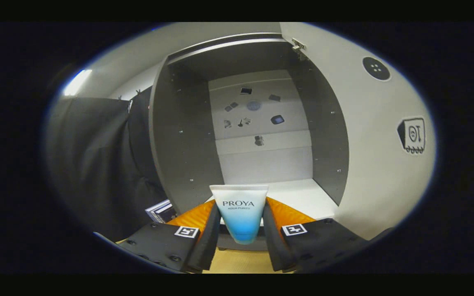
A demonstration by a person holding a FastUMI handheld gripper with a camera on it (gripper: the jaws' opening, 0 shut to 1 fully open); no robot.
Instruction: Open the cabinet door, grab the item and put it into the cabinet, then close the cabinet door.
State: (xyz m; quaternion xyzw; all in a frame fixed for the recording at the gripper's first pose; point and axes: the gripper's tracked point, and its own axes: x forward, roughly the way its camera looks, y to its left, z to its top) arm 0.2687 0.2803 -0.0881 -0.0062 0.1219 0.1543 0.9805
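Gripper (241,224) levelled at the open grey-walled cabinet (183,135), fingers clamped on a white-and-blue soft plastic tube (240,213). Tube upright between them, long axis vertical, wide end up, just before the cabinet's white floor (303,197). White door (368,156) swung right.

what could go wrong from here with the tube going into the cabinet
The gripper holds the tube by its narrow lower part, wide end up, so it might tip or slip when released on the cabinet floor. The open door stands close beside the fingers; a sideways swing could knock it.
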